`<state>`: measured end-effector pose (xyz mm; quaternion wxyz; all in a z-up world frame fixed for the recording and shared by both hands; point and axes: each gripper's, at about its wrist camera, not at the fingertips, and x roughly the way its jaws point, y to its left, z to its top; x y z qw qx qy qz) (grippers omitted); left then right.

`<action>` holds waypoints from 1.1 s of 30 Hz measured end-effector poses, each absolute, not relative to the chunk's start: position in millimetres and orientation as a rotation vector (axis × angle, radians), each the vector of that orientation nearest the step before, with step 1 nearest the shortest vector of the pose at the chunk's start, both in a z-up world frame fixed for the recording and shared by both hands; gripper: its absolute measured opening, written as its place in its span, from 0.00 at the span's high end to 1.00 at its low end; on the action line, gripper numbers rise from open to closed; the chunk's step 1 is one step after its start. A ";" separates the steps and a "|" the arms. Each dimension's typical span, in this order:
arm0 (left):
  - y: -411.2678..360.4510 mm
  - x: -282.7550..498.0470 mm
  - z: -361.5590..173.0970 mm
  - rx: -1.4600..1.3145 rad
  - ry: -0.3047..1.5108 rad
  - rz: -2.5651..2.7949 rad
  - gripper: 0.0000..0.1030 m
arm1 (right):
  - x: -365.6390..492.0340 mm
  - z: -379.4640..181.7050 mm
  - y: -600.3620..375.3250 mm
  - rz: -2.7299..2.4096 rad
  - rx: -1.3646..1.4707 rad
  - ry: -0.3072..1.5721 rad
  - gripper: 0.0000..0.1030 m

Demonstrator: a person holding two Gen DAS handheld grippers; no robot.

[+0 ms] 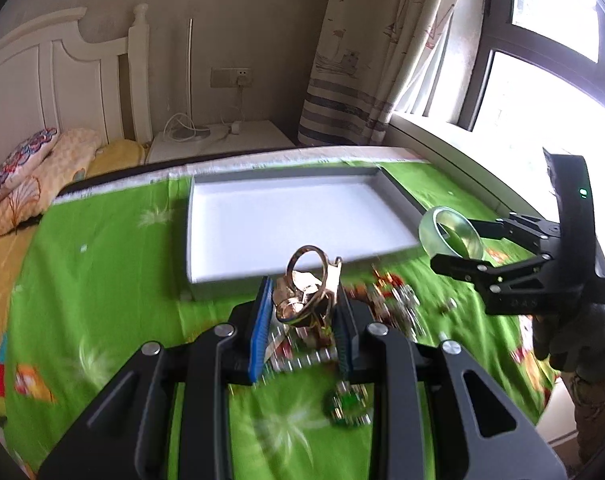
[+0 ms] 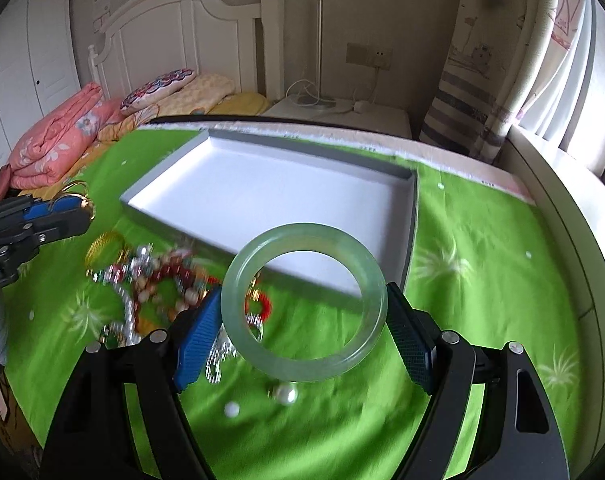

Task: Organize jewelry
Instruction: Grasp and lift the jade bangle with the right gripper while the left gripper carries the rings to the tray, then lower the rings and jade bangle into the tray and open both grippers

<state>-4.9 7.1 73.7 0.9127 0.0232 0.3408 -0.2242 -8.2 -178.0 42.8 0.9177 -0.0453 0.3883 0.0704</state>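
Note:
My left gripper [image 1: 304, 296] is shut on a gold bangle [image 1: 310, 280] and holds it above the green cloth, just in front of the white tray [image 1: 206, 240]. My right gripper [image 2: 304, 320] is shut on a pale green jade bangle [image 2: 238, 312], held above the cloth near the tray's near edge [image 2: 262, 258]. The jade bangle [image 1: 426, 228] and right gripper [image 1: 454, 242] also show at the right of the left wrist view. A heap of mixed jewelry [image 2: 142, 280] lies on the cloth left of the right gripper. The tray's floor is bare.
Loose pearls [image 2: 284, 394] lie on the green cloth [image 2: 482, 280] under the jade bangle. A green brooch [image 1: 348, 404] lies under the left gripper. A bed with pillows [image 2: 158, 88] and folded quilt [image 2: 58, 136] is at left, a nightstand [image 2: 342, 112] behind, a window sill at right.

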 end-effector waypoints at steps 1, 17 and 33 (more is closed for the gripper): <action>6.1 2.1 75.3 0.049 0.703 -0.457 0.73 | -1.8 43.9 -179.2 0.143 -0.089 0.798 0.26; -10.2 117.7 41.5 0.041 0.843 -0.334 0.73 | 86.0 16.6 -183.9 0.121 -0.027 0.886 0.25; -28.3 116.8 8.8 0.194 0.958 -0.235 0.45 | 98.5 -1.8 -180.1 0.095 -0.078 0.947 0.13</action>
